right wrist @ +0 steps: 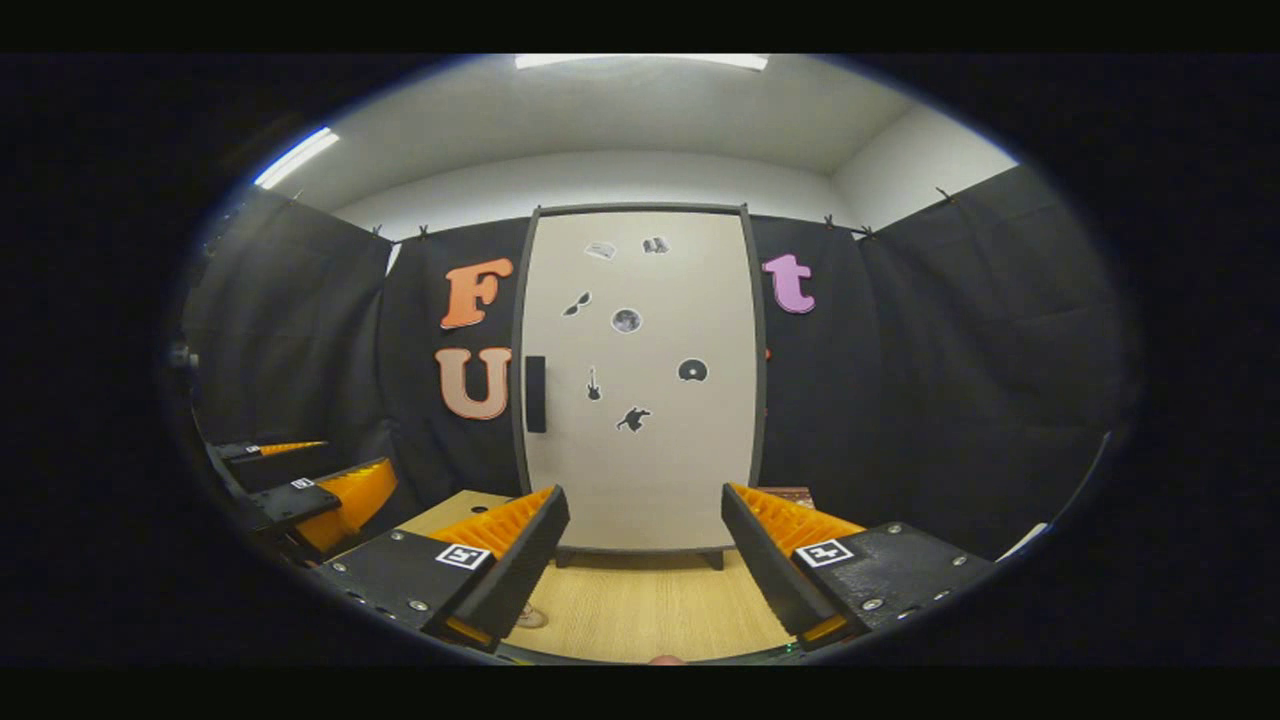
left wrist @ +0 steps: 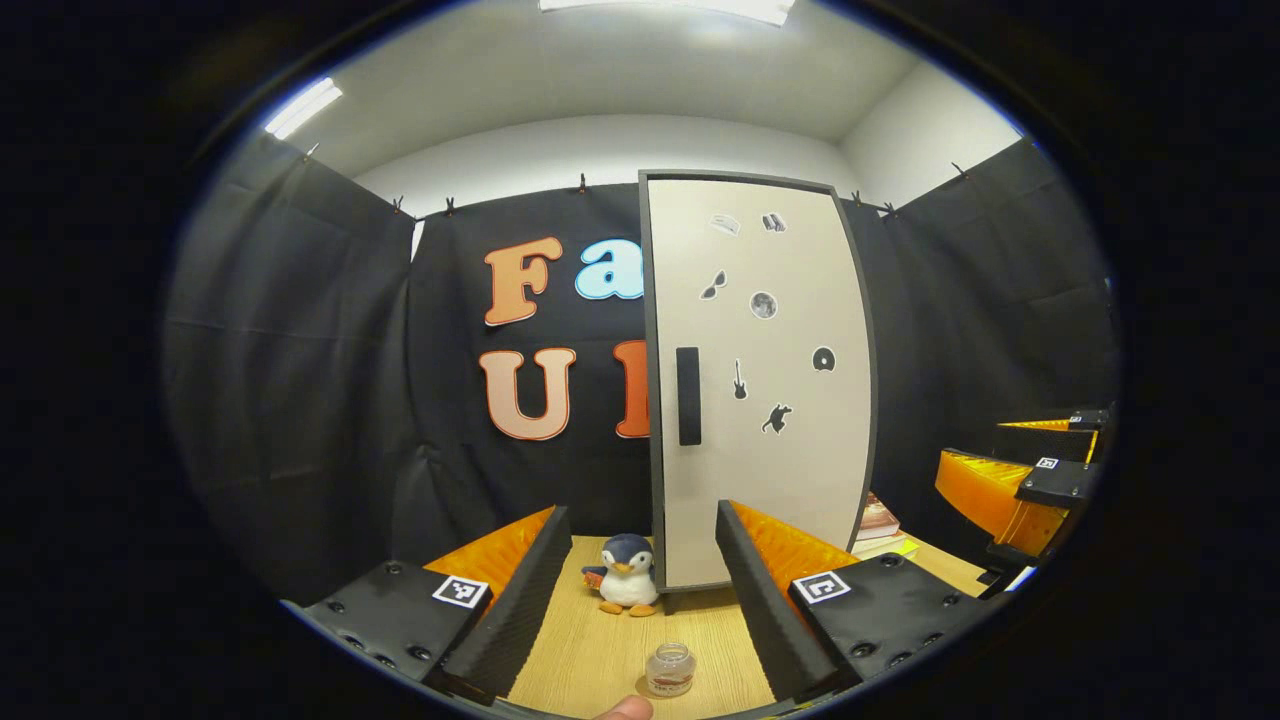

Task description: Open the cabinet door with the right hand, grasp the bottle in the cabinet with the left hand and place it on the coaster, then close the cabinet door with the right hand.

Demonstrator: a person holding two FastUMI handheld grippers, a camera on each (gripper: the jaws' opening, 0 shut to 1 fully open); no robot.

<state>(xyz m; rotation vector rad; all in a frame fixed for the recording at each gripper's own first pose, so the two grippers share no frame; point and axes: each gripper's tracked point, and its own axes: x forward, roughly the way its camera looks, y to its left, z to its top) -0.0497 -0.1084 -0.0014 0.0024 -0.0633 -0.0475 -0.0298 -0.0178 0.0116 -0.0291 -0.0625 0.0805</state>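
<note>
Both hand-held grippers wide, empty; right hand-held gripper [right wrist: 645,545] faces cabinet door [right wrist: 640,380], upright handle [right wrist: 535,393] ahead-left.

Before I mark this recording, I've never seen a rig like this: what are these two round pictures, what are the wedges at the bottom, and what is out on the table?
A person holds a two-finger tool in each hand, and a wide-angle camera rides on each. The left gripper view looks along the left gripper; the right gripper view looks along the right gripper. The wedges are each tool's own fingers, spread apart and holding nothing.

Both face a pale cabinet with its door closed, a dark handle on its left edge and small stickers on the front. It stands on a wooden table. The left gripper view also shows a toy penguin, a small glass jar, stacked books and the other tool at far right.
</note>
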